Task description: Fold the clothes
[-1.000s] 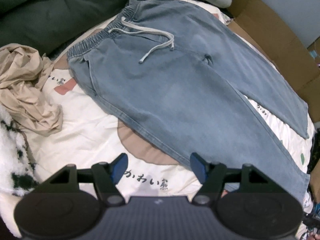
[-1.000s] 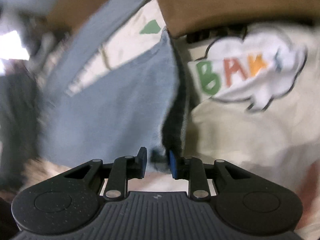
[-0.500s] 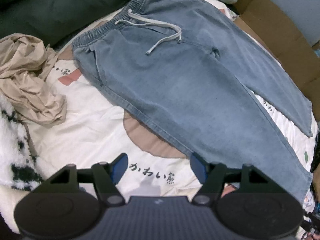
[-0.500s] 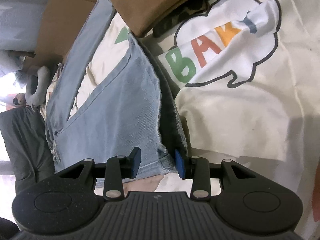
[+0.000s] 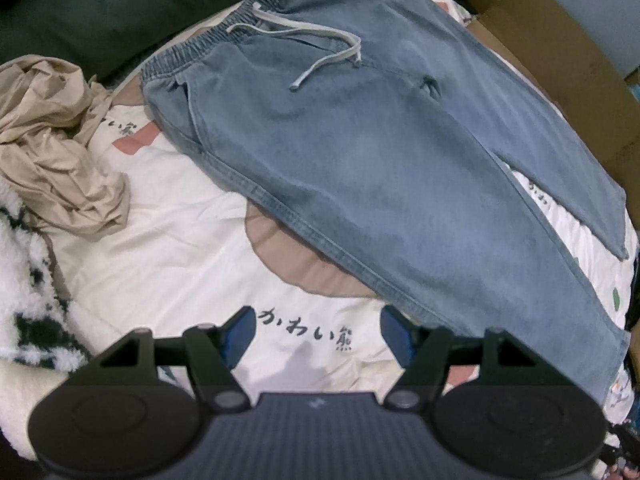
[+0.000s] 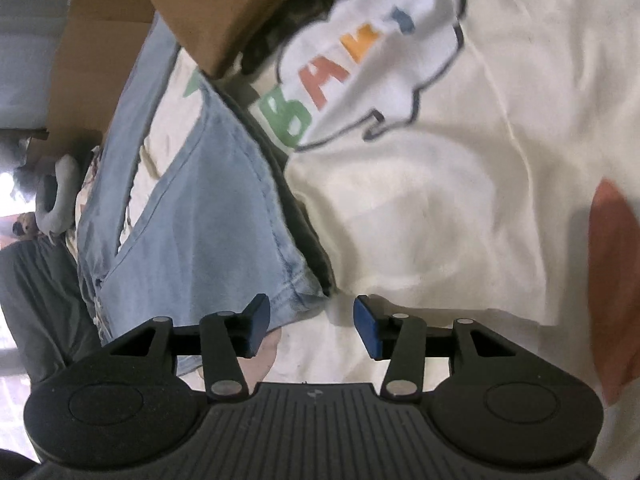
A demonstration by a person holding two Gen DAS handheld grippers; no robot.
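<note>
Light blue denim trousers (image 5: pixel 360 152) with an elastic waist and a pale drawstring (image 5: pixel 320 52) lie spread flat on a cream printed bedsheet (image 5: pixel 168 248), waist at the far left, legs running to the right. My left gripper (image 5: pixel 318 330) hovers open over the sheet, just short of the near trouser leg. In the right wrist view the hem of a trouser leg (image 6: pixel 296 288) lies just ahead of my right gripper (image 6: pixel 311 326), which is open with nothing between its fingers.
A crumpled beige garment (image 5: pixel 56 148) lies at the left beside a white-and-black fleece (image 5: pixel 28 292). Dark green bedding (image 5: pixel 100 8) is behind. Cardboard (image 5: pixel 560 60) borders the far right edge. A cream garment with a "BAK" print (image 6: pixel 400 120) lies right of the hem.
My right gripper has opened wider and let go of the trouser hem, which now lies on the sheet. The left gripper's view has shifted slightly; it stays open.
</note>
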